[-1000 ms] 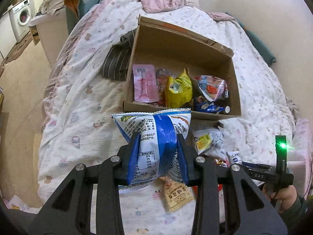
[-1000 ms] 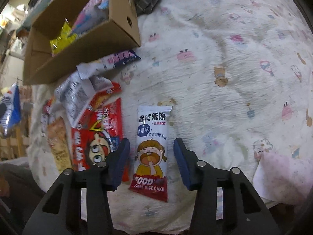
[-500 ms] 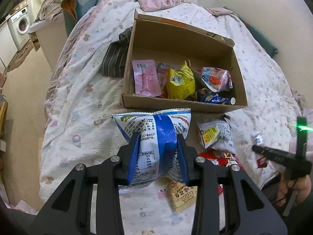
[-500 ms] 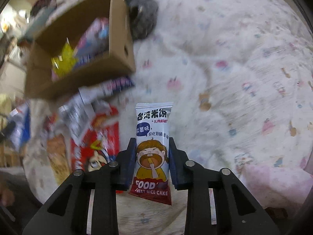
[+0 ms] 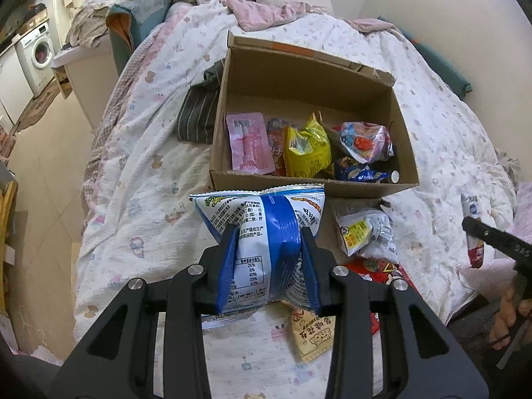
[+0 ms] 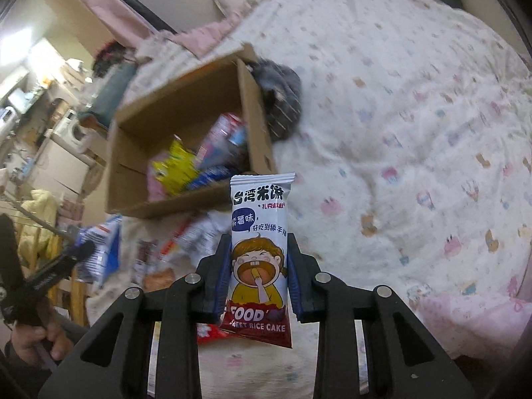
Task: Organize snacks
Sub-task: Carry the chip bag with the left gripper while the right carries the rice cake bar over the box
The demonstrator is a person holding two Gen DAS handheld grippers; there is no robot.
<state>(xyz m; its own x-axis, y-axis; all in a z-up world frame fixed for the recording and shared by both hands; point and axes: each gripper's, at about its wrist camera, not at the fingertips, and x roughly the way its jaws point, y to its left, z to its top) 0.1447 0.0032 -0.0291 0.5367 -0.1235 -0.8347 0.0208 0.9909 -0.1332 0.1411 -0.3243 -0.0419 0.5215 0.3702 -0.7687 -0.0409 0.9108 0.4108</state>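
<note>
- White bedspread point(image 5: 139, 179) printed with small pastel figures covers the bed and carries everything else.
- Cardboard box point(image 5: 232, 106), open-topped, sits on the bed toward 12 o'clock in the left wrist view; a dark striped cloth point(image 5: 196, 116) lies against its wall at 9 o'clock.
- Inside the box lie a pink pouch point(image 5: 249, 143), a yellow bag point(image 5: 307, 153) and a silvery red-and-blue bag point(image 5: 365, 139).
- Loose packets on the bed, at 6 o'clock of the box: a clear packet with a yellow label point(image 5: 362, 236), a red packet point(image 5: 375, 271) and a tan one point(image 5: 312, 332).
- Left gripper point(image 5: 269, 259) is clamped on a blue-and-white snack bag point(image 5: 262, 212), pinched at its middle and held above the bed, just short of the box's near wall.
- Right gripper point(image 6: 259, 272) is closed narrow on a rice cake packet point(image 6: 259, 232), held upright clear of the bed; the box shows at 11 o'clock, blurred.
</note>
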